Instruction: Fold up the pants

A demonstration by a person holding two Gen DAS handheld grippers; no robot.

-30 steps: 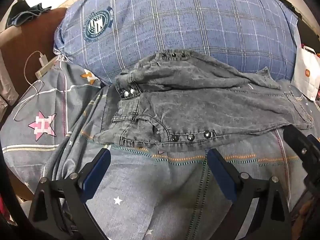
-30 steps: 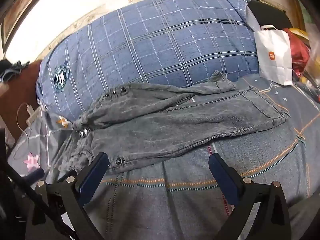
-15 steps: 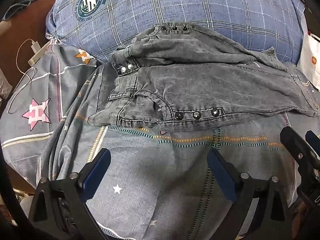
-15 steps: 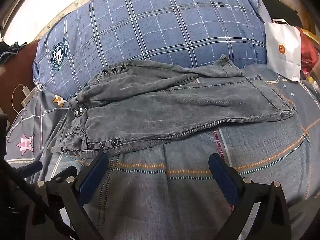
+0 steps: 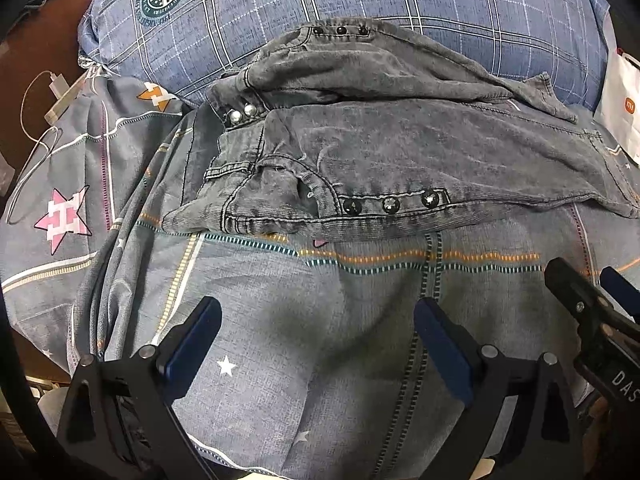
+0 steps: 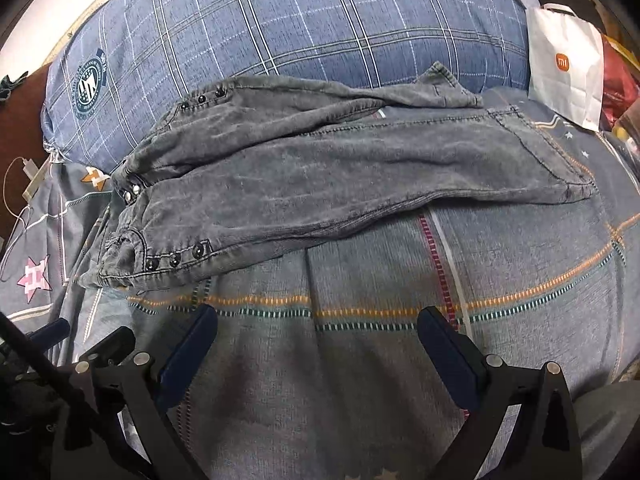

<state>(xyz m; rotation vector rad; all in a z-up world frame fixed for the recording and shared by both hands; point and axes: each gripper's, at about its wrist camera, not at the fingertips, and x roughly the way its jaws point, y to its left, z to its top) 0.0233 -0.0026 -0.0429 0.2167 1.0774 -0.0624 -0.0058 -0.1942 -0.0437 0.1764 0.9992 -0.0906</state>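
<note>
Both wrist views low over the bed, facing the pillow, left view nearer, at the waistband end, both sharing pants, right tongs showing at left view's edge.

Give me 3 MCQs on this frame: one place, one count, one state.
1. Where does the bag stand?
A. right of the pants' hem end
B. on the waistband
C. between the left gripper's fingers

2. How many dark studs run along the near edge of the pants by the pocket?
A. one
B. three
C. six

3. How do the left gripper and right gripper stand?
A. both shut on the pants
B. left shut on the pants, right open
C. both open, clear of the pants

Key: 1 A, the white bag sits past the hems beside the pillow; 2 B, three studs show in a row; 3 C, both pairs of fingers are spread over the bedsheet, short of the denim.
</note>
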